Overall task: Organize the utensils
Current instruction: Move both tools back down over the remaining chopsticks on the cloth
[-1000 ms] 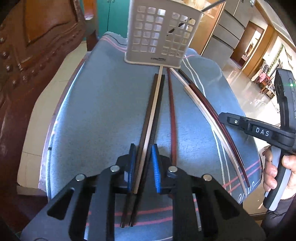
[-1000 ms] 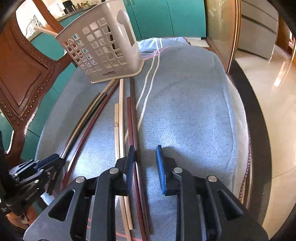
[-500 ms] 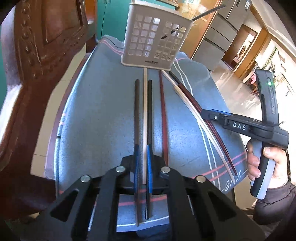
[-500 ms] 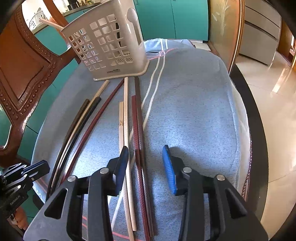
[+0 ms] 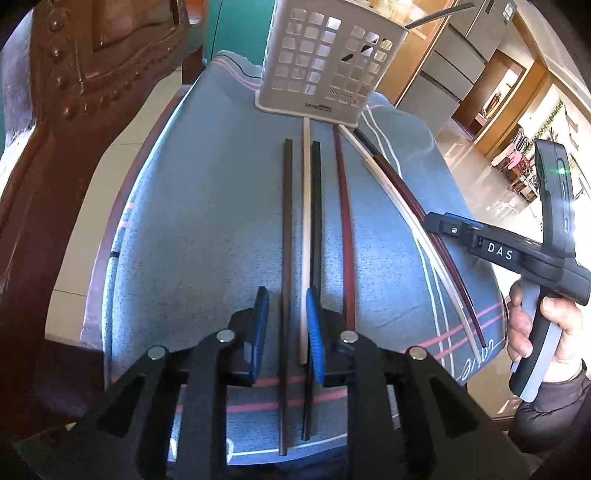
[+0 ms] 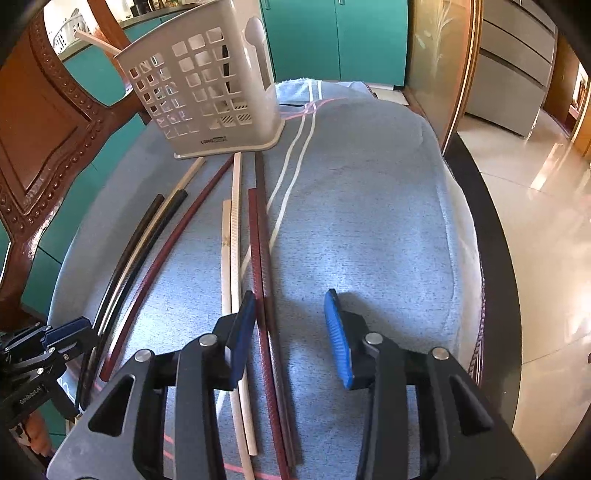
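We judge the job barely begun. The white slotted holder (image 5: 325, 62) stands at the far end of the table's blue cloth (image 5: 207, 221), at twelve o'clock from our left tool (image 5: 284, 325), and only a dark stick (image 5: 439, 16) and a pale one (image 6: 98, 40) poke above its rim – what else is inside we cannot tell. Everything else lies loose on the cloth, running lengthwise toward the holder.

In the left wrist view a dark brown chopstick (image 5: 286, 236) and a pale chopstick (image 5: 306, 229) pass between the left tool's blue pads, which are opening and press on neither; a black chopstick (image 5: 316, 221) and a dark red one (image 5: 343, 229) lie just beside, toward one o'clock.

Our right tool (image 6: 290, 328) hangs with its pads spread apart, gripping nothing – a red chopstick pair (image 6: 258, 280) runs through the gap next to the left pad, and two cream chopsticks (image 6: 231, 251) lie just outside it at eleven o'clock.

So eight or so sticks are left to sort, lift and drop into the holder.
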